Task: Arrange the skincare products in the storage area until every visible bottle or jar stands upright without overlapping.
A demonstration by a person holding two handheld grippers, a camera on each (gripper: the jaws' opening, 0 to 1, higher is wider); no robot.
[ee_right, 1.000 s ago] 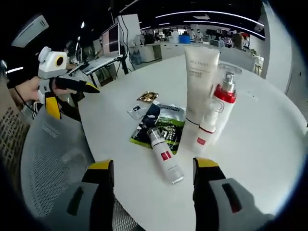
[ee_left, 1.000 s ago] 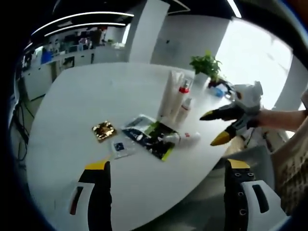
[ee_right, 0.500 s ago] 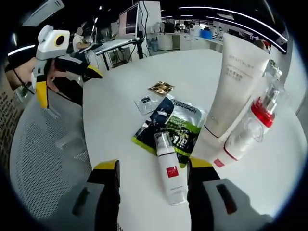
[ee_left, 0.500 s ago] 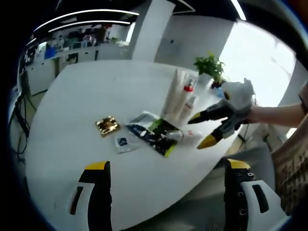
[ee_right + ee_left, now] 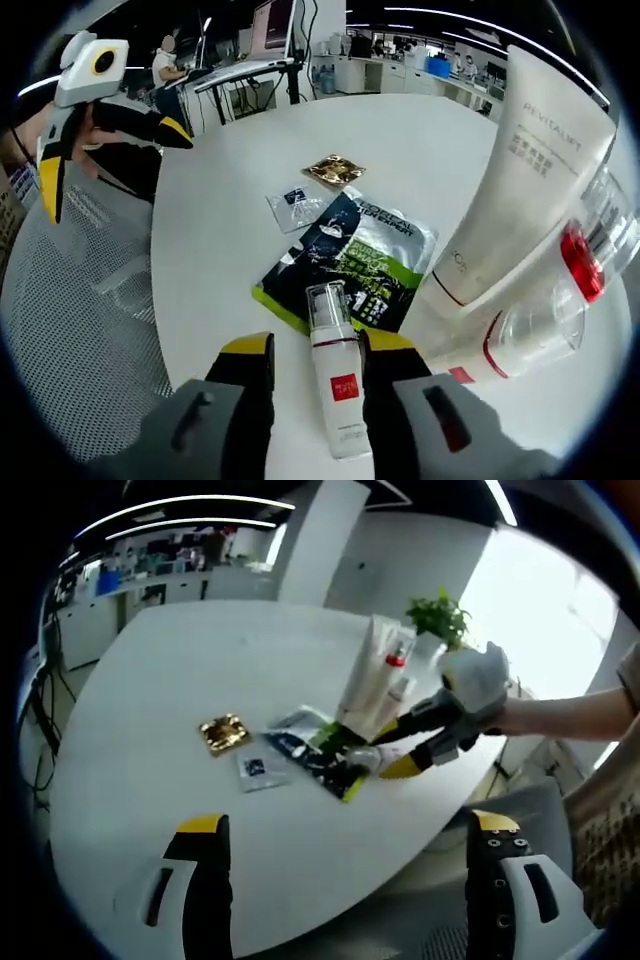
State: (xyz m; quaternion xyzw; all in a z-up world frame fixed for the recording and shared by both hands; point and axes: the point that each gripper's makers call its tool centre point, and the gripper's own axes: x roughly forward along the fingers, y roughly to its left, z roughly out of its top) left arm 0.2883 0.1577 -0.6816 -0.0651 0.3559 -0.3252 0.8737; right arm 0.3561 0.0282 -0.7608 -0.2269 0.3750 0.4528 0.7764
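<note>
A small white pump bottle [image 5: 335,385] with a red label lies on its side on the white table [image 5: 220,240], its cap resting on a black and green sachet [image 5: 350,255]. My right gripper [image 5: 317,348] is open and straddles it, with a thin gap showing on the left side. Just right of it stand a tall white tube [image 5: 520,190], a clear spray bottle [image 5: 590,260] with a red collar and a short white bottle [image 5: 500,350], all upright. The left gripper view has the right gripper [image 5: 385,748] at the lying bottle [image 5: 365,760]. My left gripper [image 5: 348,823] is open wide and hangs over the near table edge.
A gold sachet [image 5: 335,170] and a small clear sachet [image 5: 295,205] lie beyond the green one. A grey mesh chair [image 5: 90,300] sits by the table edge. A potted plant [image 5: 440,615] stands behind the upright bottles. The far table half [image 5: 200,660] is bare.
My right gripper has moved in toward the table and down over the lying bottle, and its jaws have narrowed around it. The left gripper has stayed about where it was.
</note>
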